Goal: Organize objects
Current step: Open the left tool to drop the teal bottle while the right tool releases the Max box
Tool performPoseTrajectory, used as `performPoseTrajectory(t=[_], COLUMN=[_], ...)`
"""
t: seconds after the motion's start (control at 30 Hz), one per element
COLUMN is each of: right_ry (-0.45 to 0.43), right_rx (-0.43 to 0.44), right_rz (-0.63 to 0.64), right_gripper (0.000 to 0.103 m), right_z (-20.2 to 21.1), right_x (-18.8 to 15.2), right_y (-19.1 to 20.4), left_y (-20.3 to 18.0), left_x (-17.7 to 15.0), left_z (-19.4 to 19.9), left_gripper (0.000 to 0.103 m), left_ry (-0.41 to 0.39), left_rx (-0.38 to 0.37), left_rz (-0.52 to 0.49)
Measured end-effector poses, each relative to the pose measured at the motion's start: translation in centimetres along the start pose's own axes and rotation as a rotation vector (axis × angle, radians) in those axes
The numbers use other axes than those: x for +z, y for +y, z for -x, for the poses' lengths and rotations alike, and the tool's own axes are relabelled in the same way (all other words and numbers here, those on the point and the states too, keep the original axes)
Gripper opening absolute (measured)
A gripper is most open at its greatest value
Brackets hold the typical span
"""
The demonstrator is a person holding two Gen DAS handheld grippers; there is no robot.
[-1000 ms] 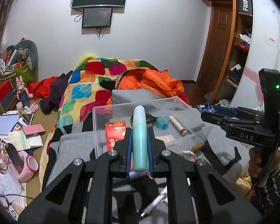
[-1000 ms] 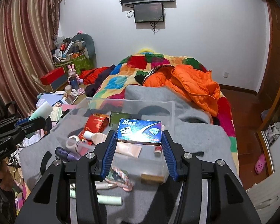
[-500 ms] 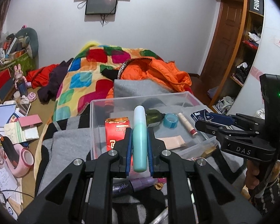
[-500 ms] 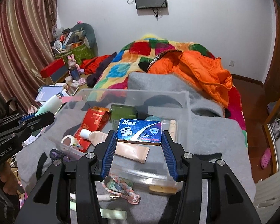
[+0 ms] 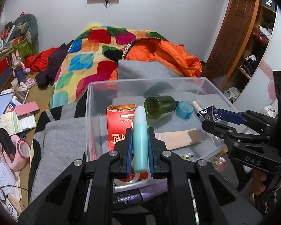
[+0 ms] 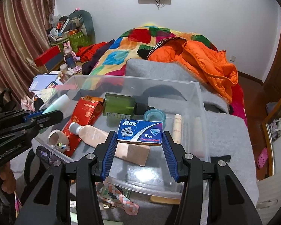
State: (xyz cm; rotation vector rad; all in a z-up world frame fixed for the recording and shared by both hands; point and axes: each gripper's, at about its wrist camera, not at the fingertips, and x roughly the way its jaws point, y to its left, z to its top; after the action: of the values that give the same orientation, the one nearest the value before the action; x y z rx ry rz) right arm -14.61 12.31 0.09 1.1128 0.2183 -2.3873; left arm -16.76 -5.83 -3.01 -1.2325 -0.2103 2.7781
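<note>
A clear plastic bin (image 5: 146, 81) (image 6: 200, 101) sits on a grey blanket. My left gripper (image 5: 140, 140) is shut on a teal tube (image 5: 140, 138), held over the bin's near edge; it also shows in the right wrist view (image 6: 54, 106). My right gripper (image 6: 139, 140) is shut on a blue Max razor-blade box (image 6: 140, 133), held over the bin; the box shows in the left wrist view (image 5: 208, 112). In the bin lie a red packet (image 5: 119, 123), a green bottle (image 6: 119, 106), a blue tape roll (image 6: 154, 115) and a peach tube (image 6: 95, 136).
A purple tube (image 5: 138, 196), a braided band (image 6: 119, 196) and other small items lie on the grey blanket (image 6: 228, 131) in front of the bin. An orange jacket (image 6: 202, 60) and patchwork quilt (image 5: 84, 56) lie behind. Floor clutter fills the left (image 5: 13, 116).
Both grippers have moved forward and lower toward the bin, each keeping its object. The bin looks larger and nearer in both views.
</note>
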Motion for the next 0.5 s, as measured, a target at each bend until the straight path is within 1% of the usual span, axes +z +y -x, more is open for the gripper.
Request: performPoseTrajectory(t=[0.17, 0.27, 0.4, 0.47, 0.5], right_ry=[0.002, 0.006, 0.005, -0.006, -0.013], right_rx=[-0.002, 0.007, 0.027, 0.035, 0.037], right_rz=[0.003, 0.003, -0.004, -0.006, -0.008], right_gripper=[0.046, 0.046, 0.049, 0.050, 0.052], right_z=[0.1, 0.2, 0.7, 1.2, 1.4], right_x=[-0.1, -0.1, -0.2, -0.2, -0.2], right_y=[0.2, 0.2, 0.2, 0.1, 0.1], left_y=[-0.1, -0.1, -0.1, -0.2, -0.4], left_x=[-0.2, -0.1, 0.0, 0.0, -0.1], left_z=[-0.4, -0.3, 0.3, 1.0, 1.4], left_gripper=[0.014, 0.014, 0.014, 0.016, 0.022], left_ry=[0.011, 0.017, 0.010, -0.002, -0.011], left_rx=[-0.014, -0.038, -0.050, -0.047, -0.036], left_rz=[-0.003, 0.007, 0.016, 0.011, 0.005])
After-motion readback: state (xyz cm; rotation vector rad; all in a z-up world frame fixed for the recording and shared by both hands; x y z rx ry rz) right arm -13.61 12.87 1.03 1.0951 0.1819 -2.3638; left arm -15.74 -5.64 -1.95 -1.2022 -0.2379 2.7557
